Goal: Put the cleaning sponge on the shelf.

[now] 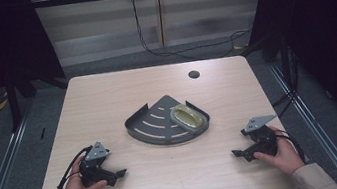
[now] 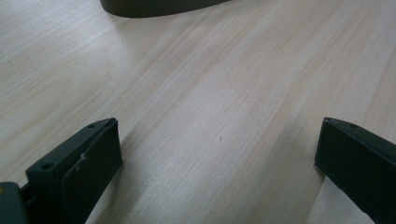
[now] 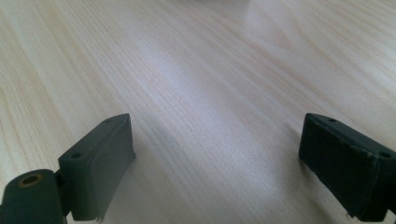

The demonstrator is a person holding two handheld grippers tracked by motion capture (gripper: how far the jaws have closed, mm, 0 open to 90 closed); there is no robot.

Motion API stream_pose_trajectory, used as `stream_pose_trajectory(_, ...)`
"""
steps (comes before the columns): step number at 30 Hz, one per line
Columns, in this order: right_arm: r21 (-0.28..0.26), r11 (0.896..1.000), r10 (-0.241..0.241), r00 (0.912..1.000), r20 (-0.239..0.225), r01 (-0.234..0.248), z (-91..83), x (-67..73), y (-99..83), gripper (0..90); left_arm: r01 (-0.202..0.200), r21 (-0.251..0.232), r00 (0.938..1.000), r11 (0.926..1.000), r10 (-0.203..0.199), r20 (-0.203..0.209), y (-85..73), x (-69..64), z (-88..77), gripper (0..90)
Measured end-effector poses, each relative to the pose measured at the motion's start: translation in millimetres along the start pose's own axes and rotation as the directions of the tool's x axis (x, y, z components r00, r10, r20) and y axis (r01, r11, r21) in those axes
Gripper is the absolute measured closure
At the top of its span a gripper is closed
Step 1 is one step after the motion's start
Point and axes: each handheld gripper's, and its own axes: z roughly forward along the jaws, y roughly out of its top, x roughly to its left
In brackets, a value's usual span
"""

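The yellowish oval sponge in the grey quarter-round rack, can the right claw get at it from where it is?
Probably yes: the right claw is open, and bare tabletop lies between it and the sponge.

Black grippers [image 1: 118, 174], grey plates, black cables, beige sleeves [image 1: 315, 177]

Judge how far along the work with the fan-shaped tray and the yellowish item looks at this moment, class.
Looks done: the yellowish item already lies in the dark fan-shaped tray at mid-table. In hand: nothing. The left gripper and right gripper rest low at the near edge, jaws wide open over bare wood, both apart from the tray. Left: seemingly little, perhaps only pulling the hands away; what further step is planned cannot be told.
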Motion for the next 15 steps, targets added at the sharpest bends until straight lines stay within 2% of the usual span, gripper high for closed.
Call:
stream_pose_trajectory(3,-0.027,1.0,0.004,0.9999,0.014,-0.003,1.6,0.1,-1.4,9.4,0.0,0.0,1.0,1.0,0.0,0.0,0.0,0.0,0.0,0.0)
stream_pose_trajectory(9,-0.05,0.999,0.006,0.9999,0.01,-0.005,2.3,-0.2,-3.5,9.4,0.0,0.0,1.0,1.0,0.0,0.0,0.0,0.0,0.0,0.1)
stream_pose_trajectory(12,-0.03,0.999,0.011,0.9998,0.015,-0.011,2.3,0.5,-1.0,9.5,0.0,0.0,1.0,1.0,0.0,0.0,0.0,0.0,0.0,0.1)
stream_pose_trajectory(15,0.025,0.999,0.03,0.9991,0.03,-0.03,2.5,2.7,5.8,9.6,0.0,0.0,1.0,1.0,0.0,0.0,0.0,0.0,0.0,0.0)
